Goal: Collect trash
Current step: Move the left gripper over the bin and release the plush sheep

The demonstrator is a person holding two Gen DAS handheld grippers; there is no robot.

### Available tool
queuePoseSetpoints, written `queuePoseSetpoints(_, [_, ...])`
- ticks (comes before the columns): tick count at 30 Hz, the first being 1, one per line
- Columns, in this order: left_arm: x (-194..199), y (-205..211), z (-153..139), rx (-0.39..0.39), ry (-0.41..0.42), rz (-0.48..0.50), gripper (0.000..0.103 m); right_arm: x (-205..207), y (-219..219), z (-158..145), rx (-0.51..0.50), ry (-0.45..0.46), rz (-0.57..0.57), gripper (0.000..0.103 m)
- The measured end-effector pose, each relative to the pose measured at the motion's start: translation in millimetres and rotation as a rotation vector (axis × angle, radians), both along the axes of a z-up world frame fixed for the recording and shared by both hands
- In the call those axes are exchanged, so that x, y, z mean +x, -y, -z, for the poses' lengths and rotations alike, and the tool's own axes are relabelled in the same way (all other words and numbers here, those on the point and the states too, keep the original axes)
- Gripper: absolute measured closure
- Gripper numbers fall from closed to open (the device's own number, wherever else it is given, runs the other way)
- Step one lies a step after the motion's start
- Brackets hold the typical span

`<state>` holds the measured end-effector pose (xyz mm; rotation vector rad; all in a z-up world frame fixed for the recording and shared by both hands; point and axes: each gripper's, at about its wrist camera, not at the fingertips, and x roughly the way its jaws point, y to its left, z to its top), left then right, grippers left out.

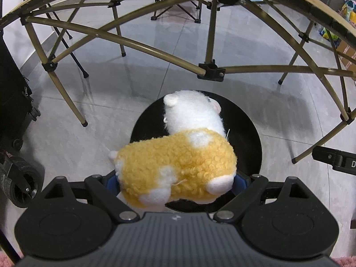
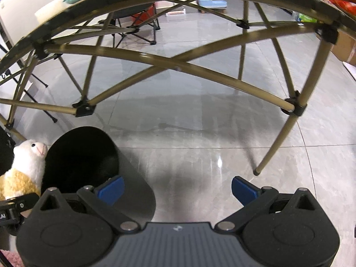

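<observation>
Left claw (image 1: 175,181) grips plush alpaca (image 1: 178,155) over black bin (image 1: 249,142), seemingly; grey tiles (image 2: 200,93).

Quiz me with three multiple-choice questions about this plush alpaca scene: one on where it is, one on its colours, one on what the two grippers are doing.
1. Where is the plush alpaca?
A. On the tiled floor
B. Above the black bin
C. On the folding table

2. What colours is it?
A. White and yellow
B. Blue and grey
C. All pink

3. What is the right gripper doing?
A. Gripping the bin
B. Gripping the alpaca
C. Open, holding nothing

Answers:
1 B, the bin's dark mouth shows beneath it.
2 A, white head, yellow body.
3 C, only floor lies between its blue pads; the left gripper holds the alpaca.
</observation>
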<state>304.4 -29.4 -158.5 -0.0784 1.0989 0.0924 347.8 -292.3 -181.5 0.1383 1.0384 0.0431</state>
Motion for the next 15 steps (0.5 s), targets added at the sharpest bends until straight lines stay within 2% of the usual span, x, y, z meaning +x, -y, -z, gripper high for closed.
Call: queuePoseSetpoints(15, [21.3, 22.3, 13.3, -0.02, -0.082, -0.005, 0.011, -6.3, 32.3, 19.9, -0.007, -0.043, 0.057, 0.0])
